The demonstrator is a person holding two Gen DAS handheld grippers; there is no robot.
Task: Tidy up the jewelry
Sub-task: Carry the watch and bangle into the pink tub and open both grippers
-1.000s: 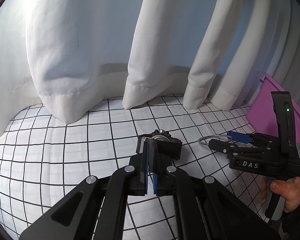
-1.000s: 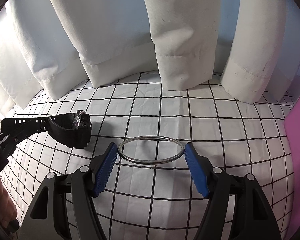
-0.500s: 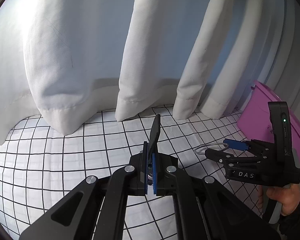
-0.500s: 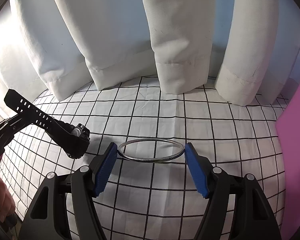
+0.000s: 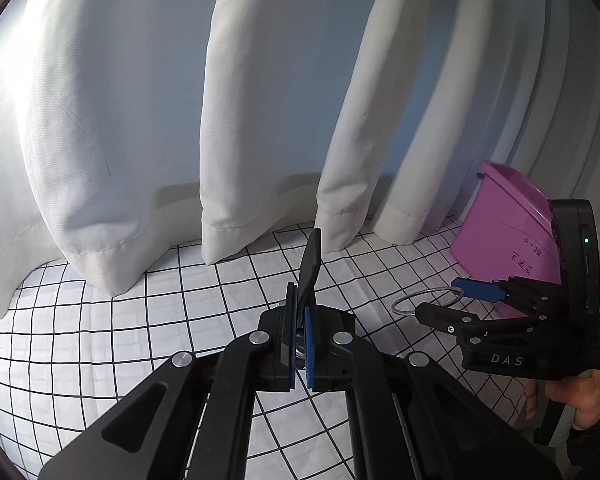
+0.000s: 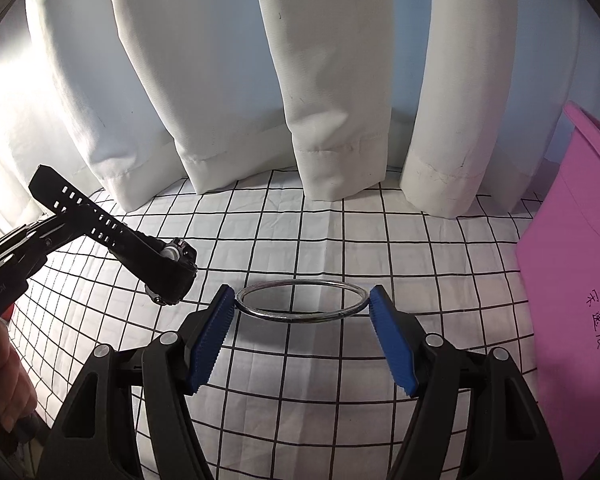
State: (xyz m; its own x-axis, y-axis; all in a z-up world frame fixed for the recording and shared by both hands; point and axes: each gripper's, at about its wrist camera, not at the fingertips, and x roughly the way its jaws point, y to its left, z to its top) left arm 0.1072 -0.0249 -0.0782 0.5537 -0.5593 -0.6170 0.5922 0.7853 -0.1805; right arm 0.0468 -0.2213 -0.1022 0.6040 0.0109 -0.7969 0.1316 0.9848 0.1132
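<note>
Your left hand-held gripper [image 5: 299, 344] is clamped tight on the black watch [image 6: 156, 258], at the left of the right wrist frame. Your right hand-held gripper [image 6: 302, 330] grips the silver bangle [image 6: 300, 300] between wide-set pads, mid-frame above the checked table [image 6: 420, 248], the purple bin [image 5: 508, 232] at right

shiny metal bangle [image 6: 300, 301] – matt black plastic watch [image 6: 156, 258] – creased cloth [image 6: 420, 256]
</note>
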